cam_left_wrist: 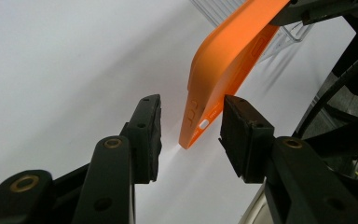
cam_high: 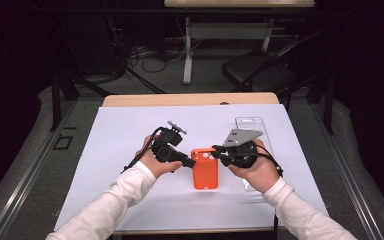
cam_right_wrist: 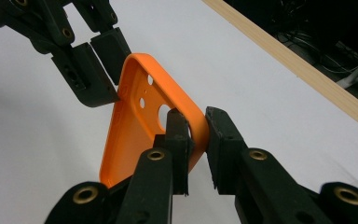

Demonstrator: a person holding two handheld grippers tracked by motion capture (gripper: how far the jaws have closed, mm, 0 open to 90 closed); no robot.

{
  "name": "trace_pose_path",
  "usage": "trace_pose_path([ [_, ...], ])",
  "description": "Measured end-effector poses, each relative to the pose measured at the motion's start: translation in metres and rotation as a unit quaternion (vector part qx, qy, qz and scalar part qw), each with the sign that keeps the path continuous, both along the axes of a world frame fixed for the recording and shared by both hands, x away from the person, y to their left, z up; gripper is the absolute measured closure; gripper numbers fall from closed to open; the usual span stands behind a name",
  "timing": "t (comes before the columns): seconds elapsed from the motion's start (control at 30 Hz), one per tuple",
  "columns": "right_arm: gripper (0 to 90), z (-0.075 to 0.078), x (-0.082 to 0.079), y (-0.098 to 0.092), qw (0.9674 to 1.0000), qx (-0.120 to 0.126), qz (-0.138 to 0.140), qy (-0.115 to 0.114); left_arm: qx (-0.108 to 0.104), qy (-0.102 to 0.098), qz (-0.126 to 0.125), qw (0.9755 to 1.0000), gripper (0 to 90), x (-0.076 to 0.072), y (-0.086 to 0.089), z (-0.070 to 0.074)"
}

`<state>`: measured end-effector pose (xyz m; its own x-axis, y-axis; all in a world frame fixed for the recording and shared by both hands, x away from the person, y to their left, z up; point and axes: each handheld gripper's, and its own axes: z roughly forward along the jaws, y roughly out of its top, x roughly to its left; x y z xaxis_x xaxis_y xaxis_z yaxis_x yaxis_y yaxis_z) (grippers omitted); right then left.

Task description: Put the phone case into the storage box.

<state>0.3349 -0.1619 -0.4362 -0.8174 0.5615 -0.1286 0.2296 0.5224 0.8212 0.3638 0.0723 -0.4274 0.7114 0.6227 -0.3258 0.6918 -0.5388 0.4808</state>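
Note:
An orange phone case (cam_high: 205, 175) hangs tilted over the white mat (cam_high: 130, 150), its lower corner close to the surface. My right gripper (cam_right_wrist: 198, 140) is shut on the case's rim (cam_right_wrist: 191, 112) beside the round camera hole, and comes in from the case's right (cam_high: 216, 153) in the high view. My left gripper (cam_left_wrist: 191, 140) stands open around the opposite corner of the case (cam_left_wrist: 214, 88); there is a clear gap at one pad (cam_left_wrist: 149, 135), and the other pad (cam_left_wrist: 242, 135) sits close to the case's side. In the right gripper view the left gripper (cam_right_wrist: 106, 65) reaches the case's far corner.
A clear plastic tray (cam_high: 250, 125) lies on the mat behind and under my right hand. The wooden table edge (cam_high: 190, 99) runs along the back. Beyond it stand a dark chair (cam_high: 260, 70) and a table leg with cables on the floor.

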Motion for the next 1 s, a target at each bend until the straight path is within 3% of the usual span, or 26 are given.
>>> trace_pose_path([
  [0.33,79.9,0.002,0.004,-0.008,0.9996,0.021,0.018,0.003,-0.011,-0.027,0.003,0.9996,52.7,-0.002,0.004,-0.001],
  [0.43,79.9,0.004,0.005,-0.010,0.9995,0.025,0.021,0.003,-0.008,-0.025,0.001,0.9996,52.4,-0.003,0.004,-0.003],
  [0.77,80.0,0.009,0.009,-0.020,0.9992,0.024,0.030,0.001,-0.038,-0.044,-0.010,0.9983,45.3,-0.009,0.005,-0.003],
  [1.0,79.9,0.012,0.011,-0.028,0.9992,0.028,0.029,-0.004,-0.030,-0.065,-0.014,0.9973,40.9,-0.013,0.004,-0.004],
])
